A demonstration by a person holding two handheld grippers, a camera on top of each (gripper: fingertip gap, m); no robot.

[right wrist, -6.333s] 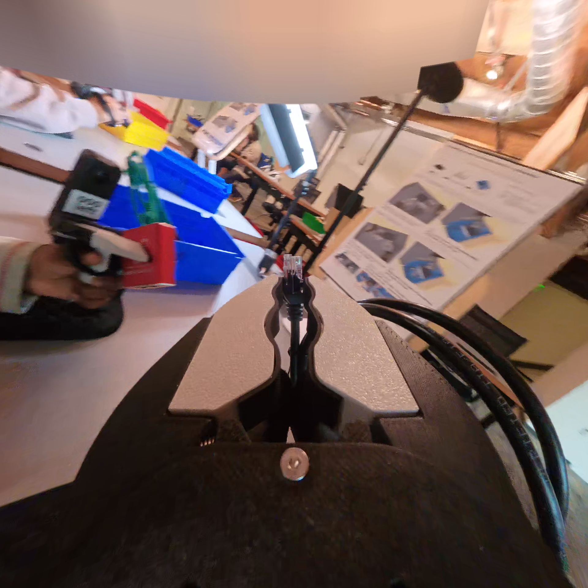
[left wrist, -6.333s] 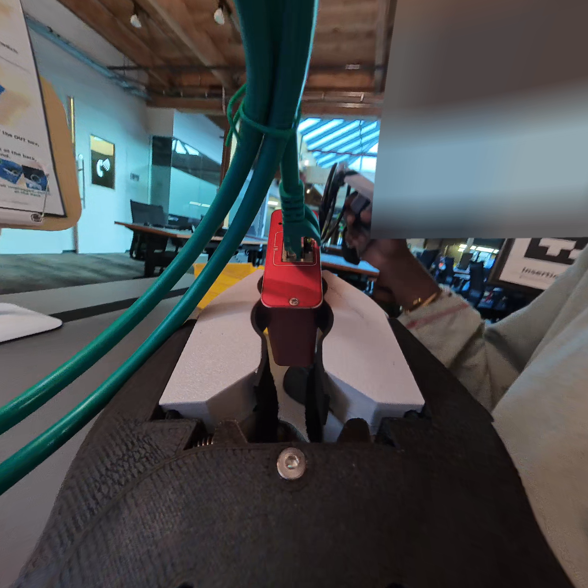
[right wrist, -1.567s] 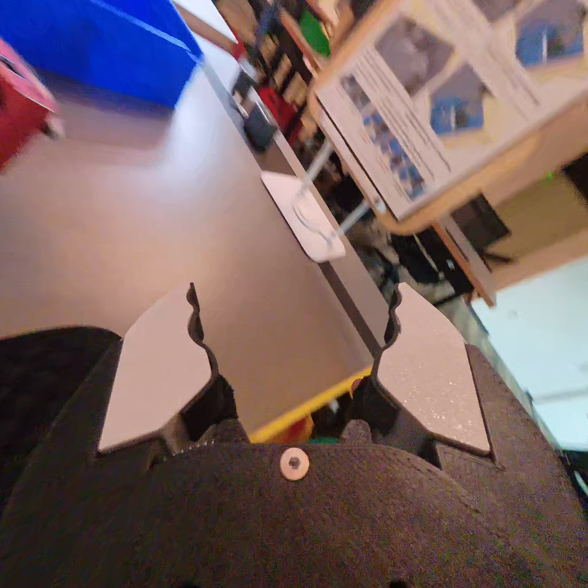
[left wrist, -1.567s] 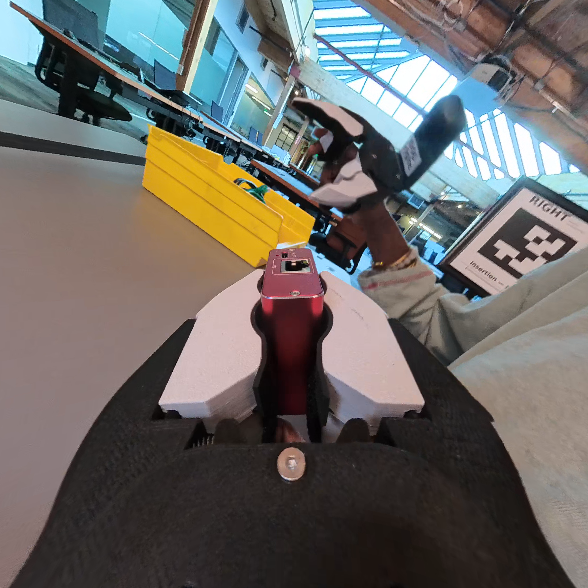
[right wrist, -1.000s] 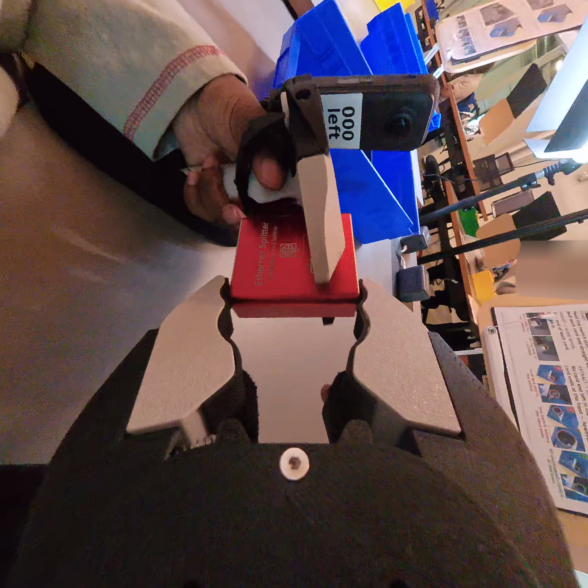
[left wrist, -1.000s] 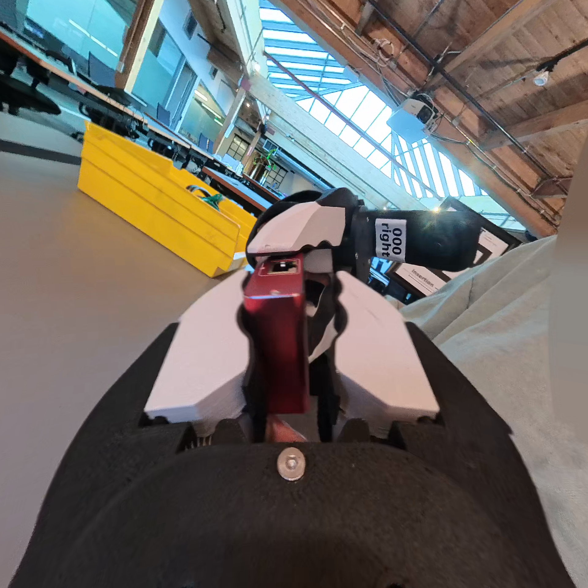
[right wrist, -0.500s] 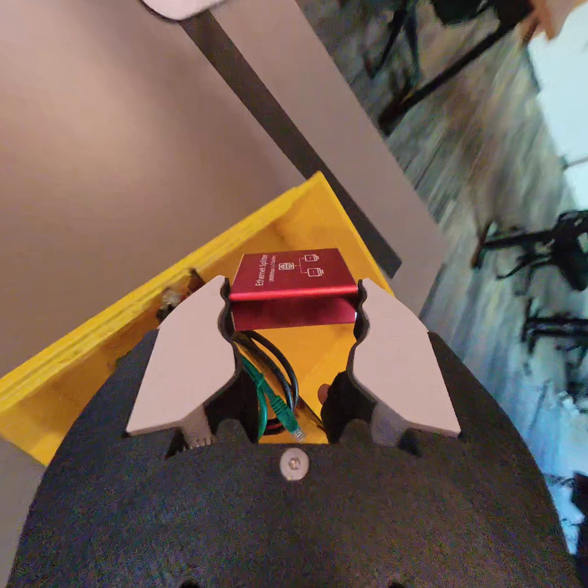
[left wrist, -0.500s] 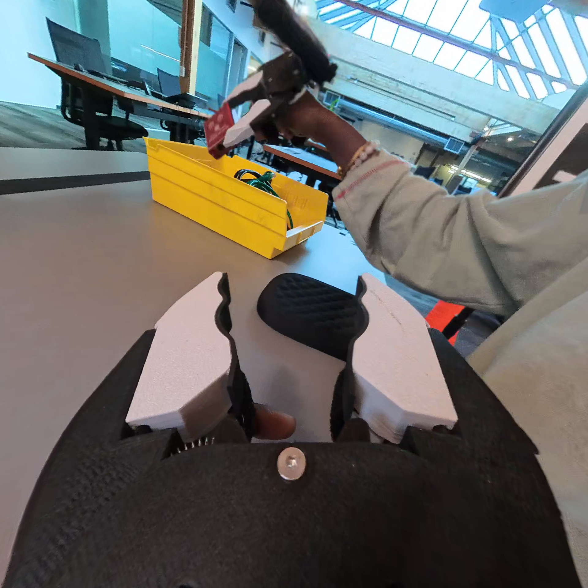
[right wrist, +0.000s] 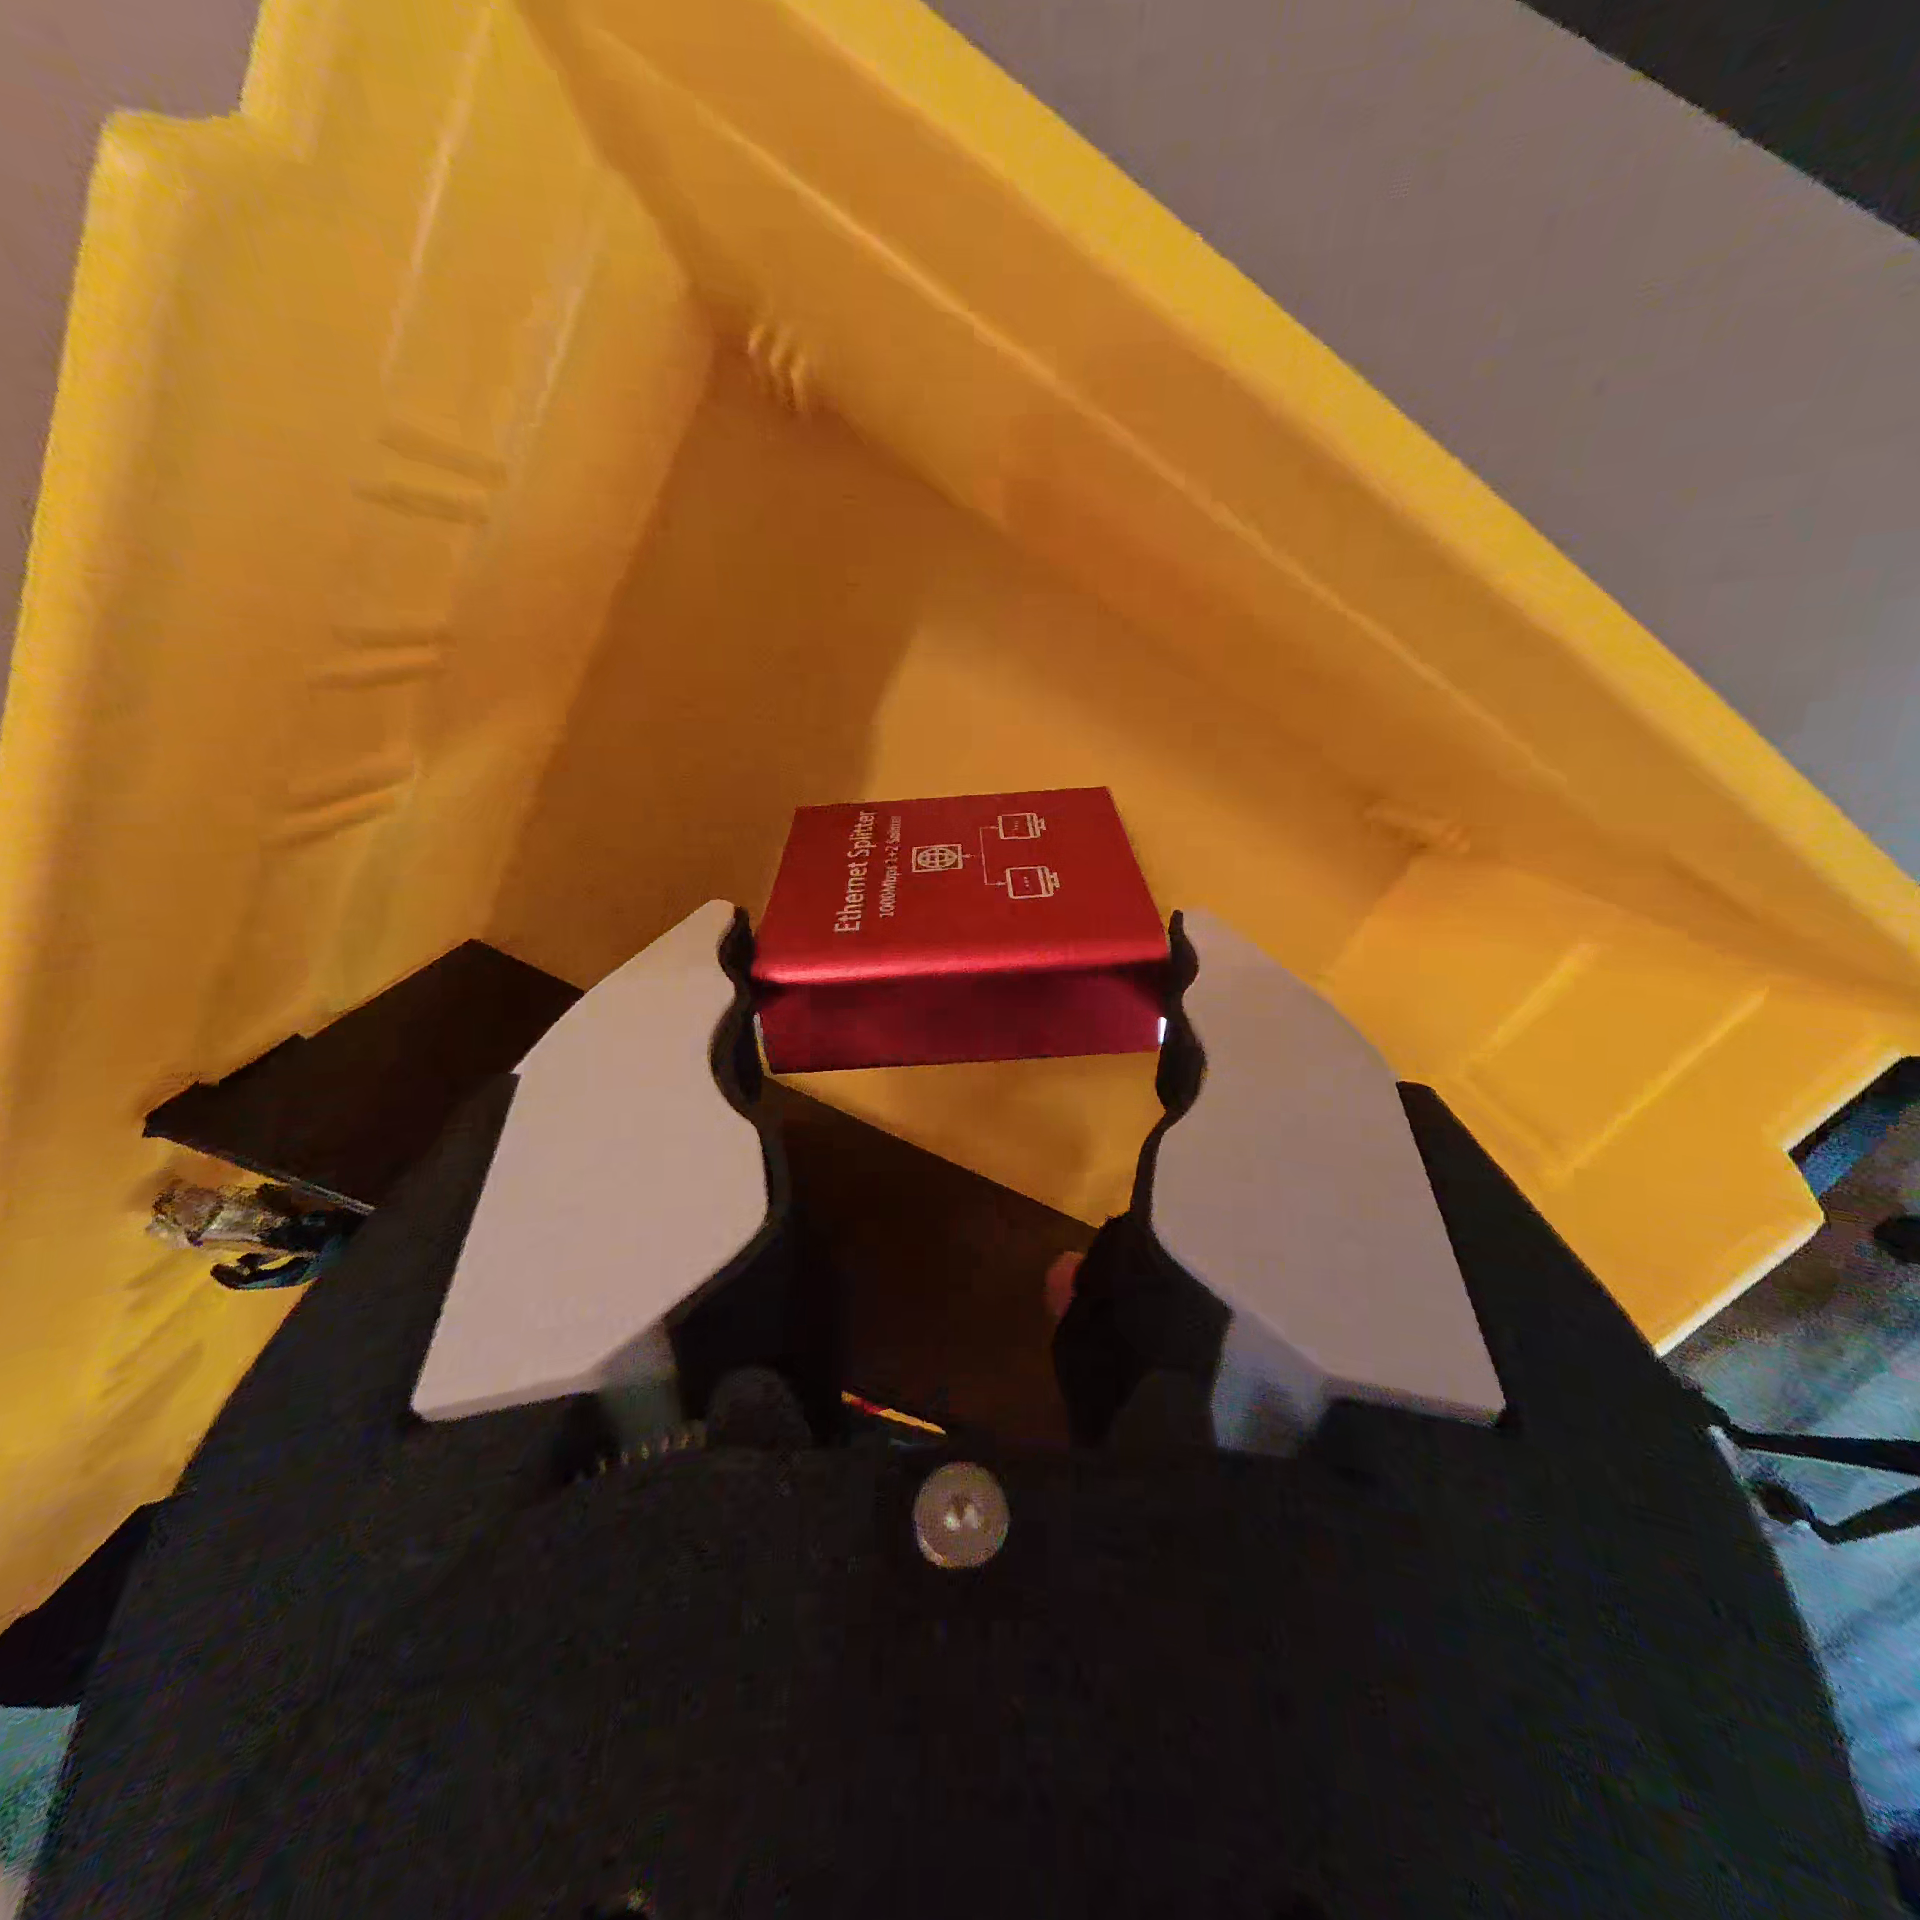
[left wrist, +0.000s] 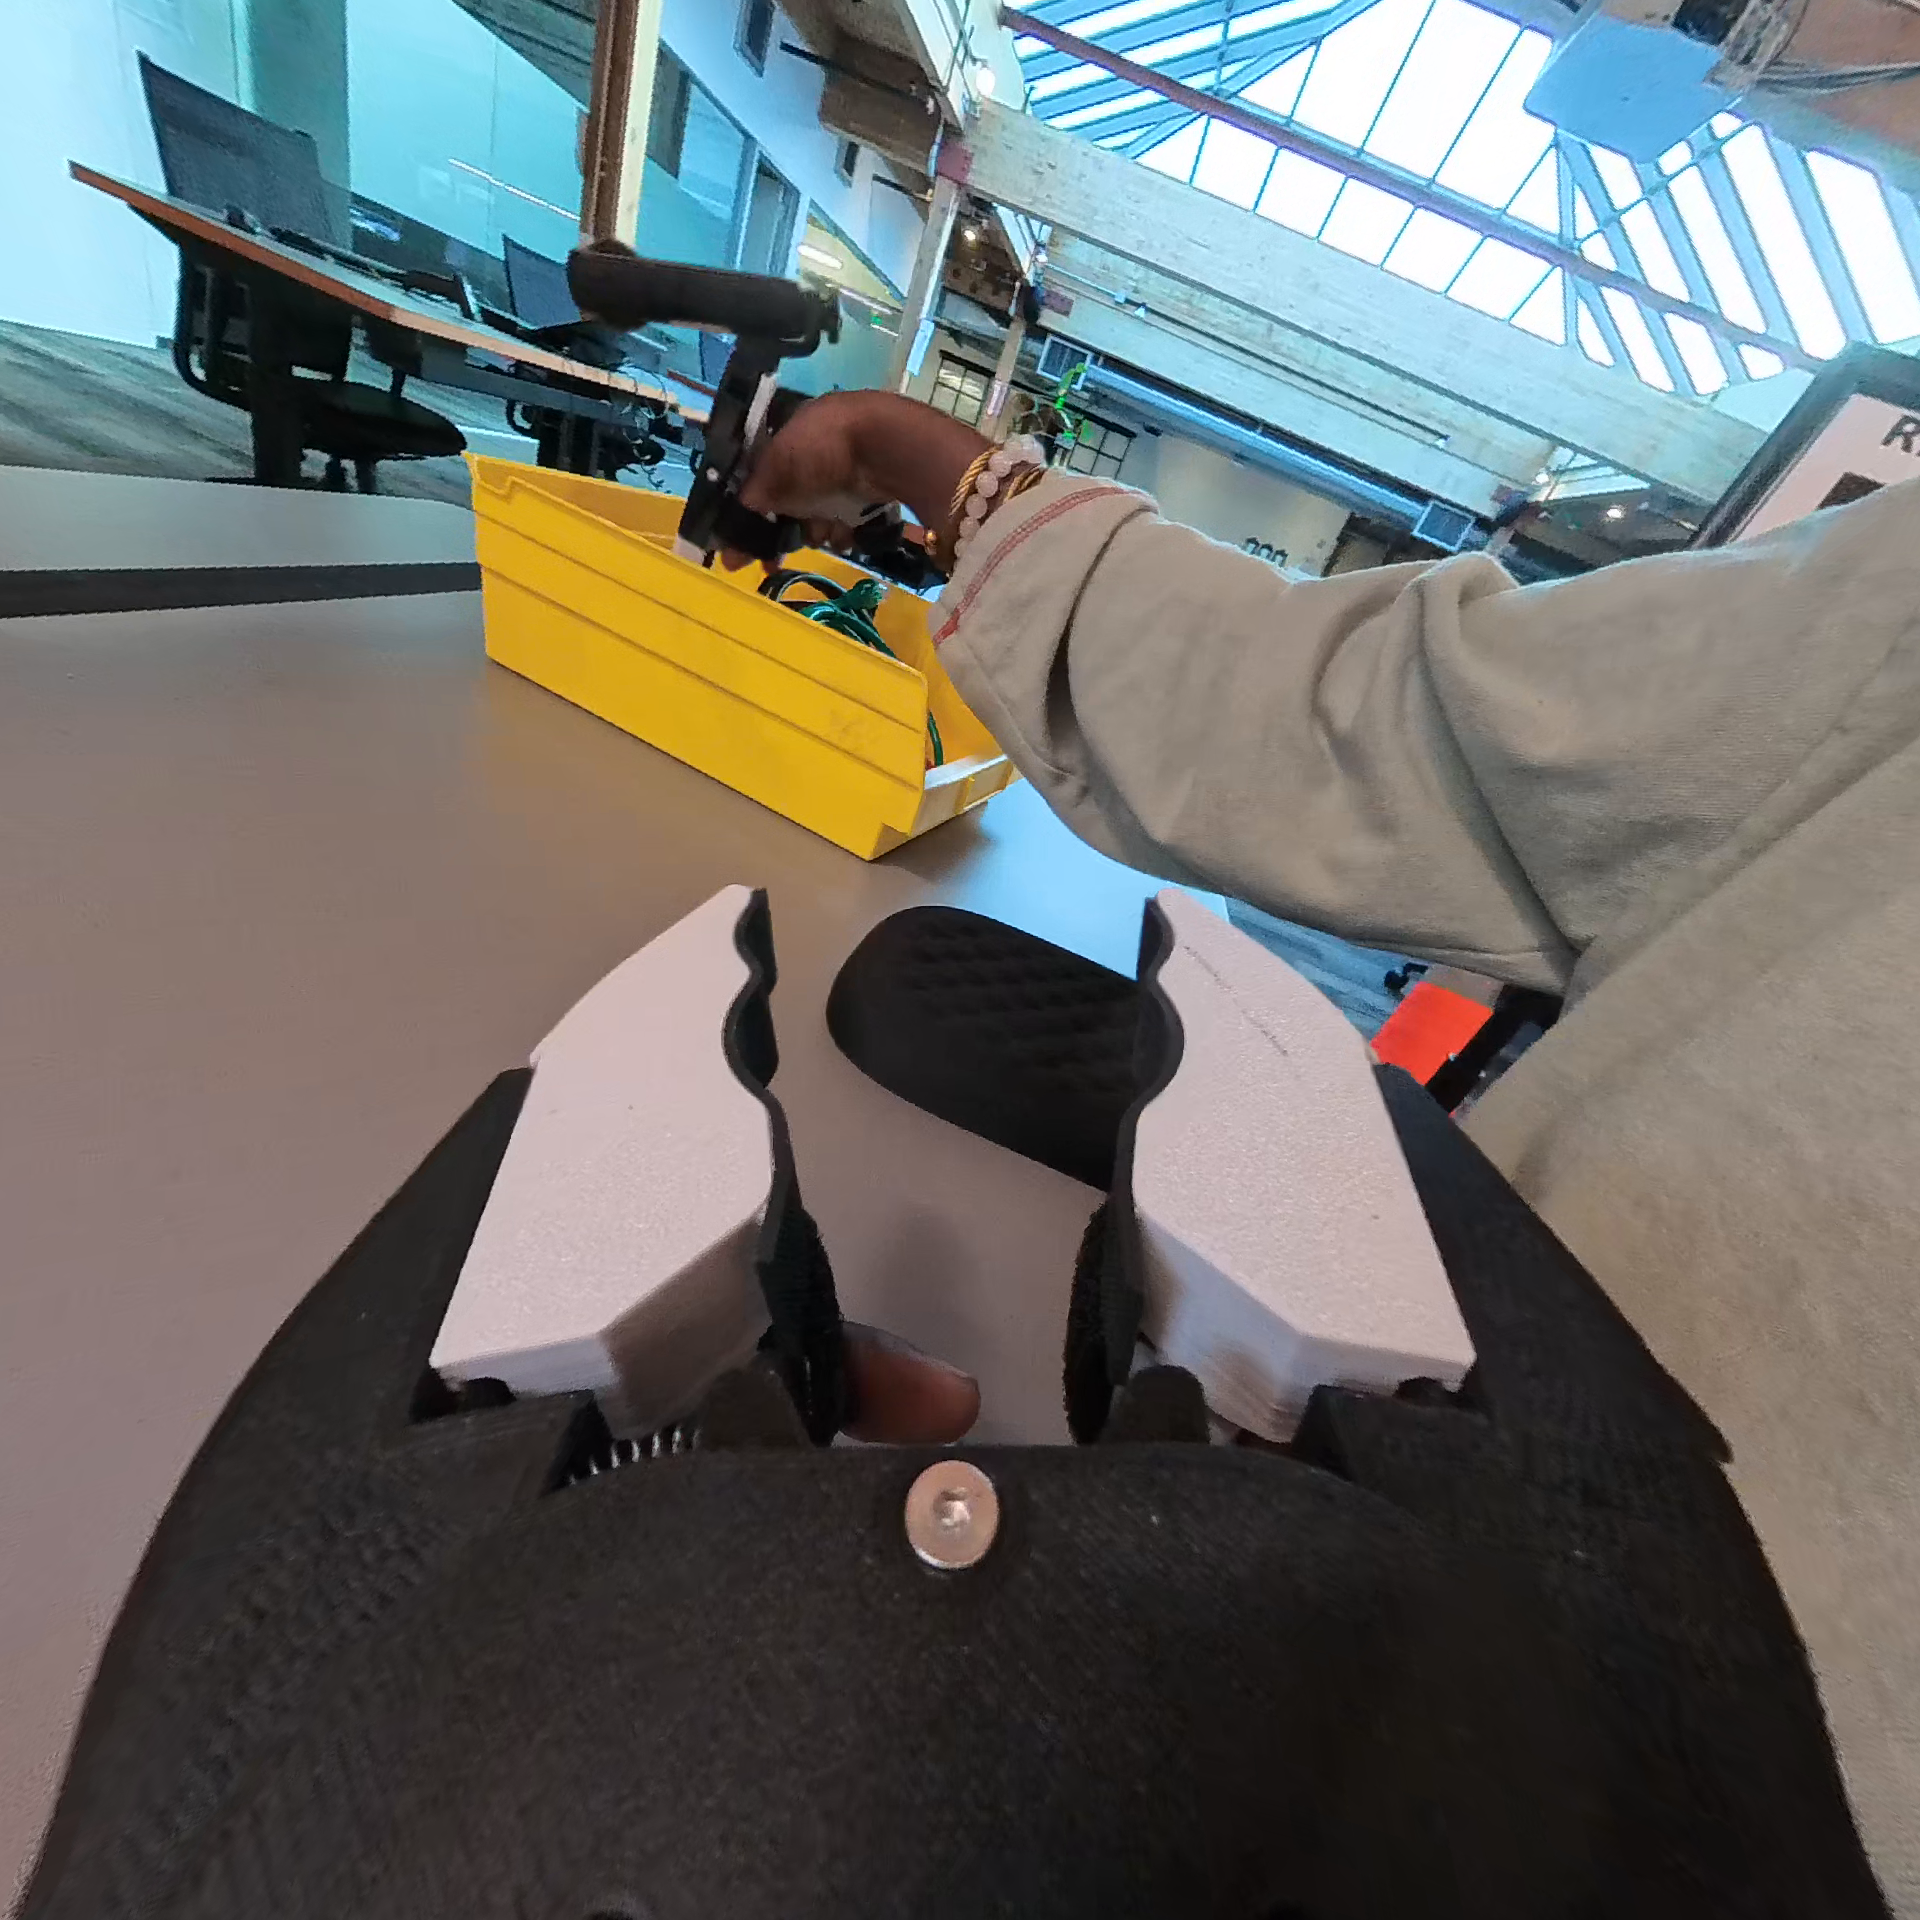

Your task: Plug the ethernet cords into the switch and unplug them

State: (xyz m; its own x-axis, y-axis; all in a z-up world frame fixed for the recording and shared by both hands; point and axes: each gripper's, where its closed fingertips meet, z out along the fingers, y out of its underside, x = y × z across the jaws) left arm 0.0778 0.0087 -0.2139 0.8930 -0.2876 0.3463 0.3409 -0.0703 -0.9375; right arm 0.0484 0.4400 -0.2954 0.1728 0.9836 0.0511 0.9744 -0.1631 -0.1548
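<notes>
The smooth grey table (left wrist: 260, 831) spread under my left gripper (left wrist: 951, 935), whose grainy white fingers (left wrist: 634, 1132) stood wide apart with nothing between them, above a black ribbed oval pad (left wrist: 987, 1029). Farther off sat the ridged yellow plastic bin (left wrist: 717, 665), green ethernet cords (left wrist: 847, 608) coiled inside. My right gripper (right wrist: 956, 971) reached down into that bin (right wrist: 1195, 499), its wavy-edged fingers (right wrist: 613, 1164) closed on the two ends of the switch (right wrist: 956, 914), a small red metal box, glossy and flat. A clear cord plug (right wrist: 208, 1210) lay by the bin's left wall.
</notes>
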